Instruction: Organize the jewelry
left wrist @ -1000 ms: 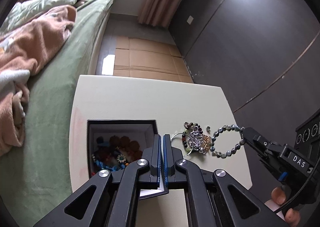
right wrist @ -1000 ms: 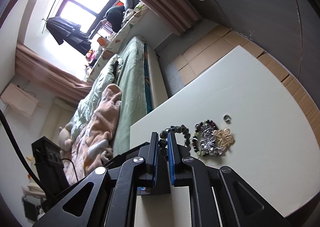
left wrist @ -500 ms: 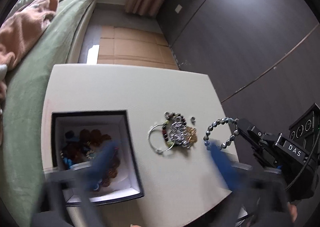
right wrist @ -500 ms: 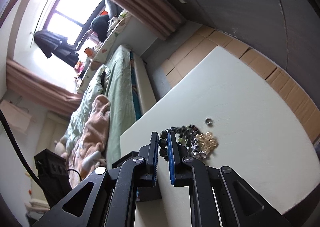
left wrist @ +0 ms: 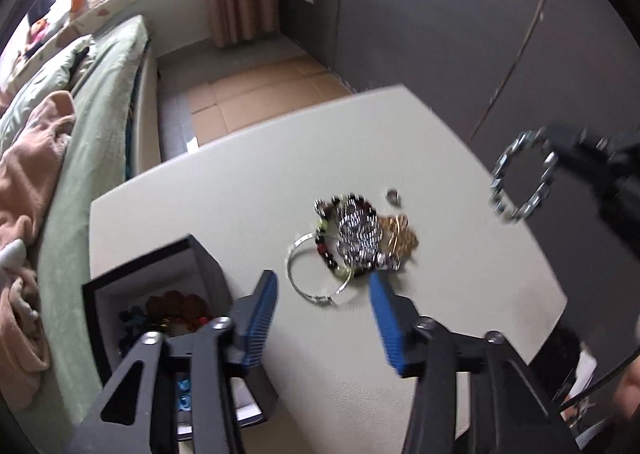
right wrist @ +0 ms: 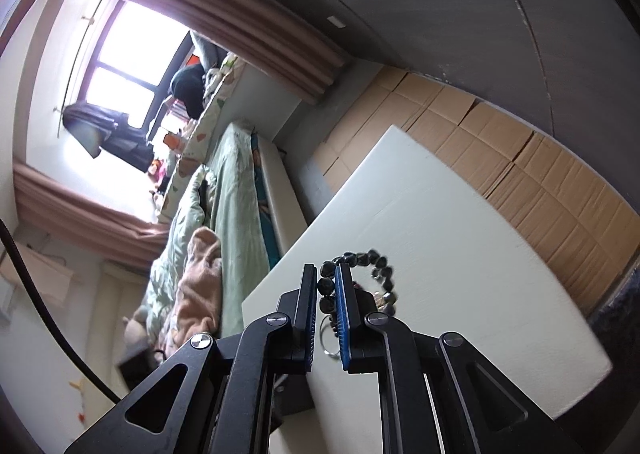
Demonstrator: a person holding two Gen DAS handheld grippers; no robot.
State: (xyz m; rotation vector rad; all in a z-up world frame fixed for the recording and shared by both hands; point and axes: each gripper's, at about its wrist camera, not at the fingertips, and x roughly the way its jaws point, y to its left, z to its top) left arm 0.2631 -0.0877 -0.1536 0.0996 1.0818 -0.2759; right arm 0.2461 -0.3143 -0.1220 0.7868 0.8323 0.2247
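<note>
Right gripper (right wrist: pixel 327 294) pinches the dark bead bracelet (right wrist: pixel 362 268), loop hanging in air off the table's right edge (left wrist: pixel 532 238). The box (left wrist: pixel 148 278) sits far left, across the jewelry pile (left wrist: pixel 360 238). Left gripper (left wrist: pixel 322 294), jaws wide and empty, hovers nearer both (silver hoop (left wrist: pixel 316 274) just ahead). Open tabletop beyond.

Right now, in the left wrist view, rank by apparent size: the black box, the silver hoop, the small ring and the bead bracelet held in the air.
1. black box, nearest the camera
2-3. silver hoop and bead bracelet: similar, and the bracelet is blurred, so unranked
4. small ring
</note>
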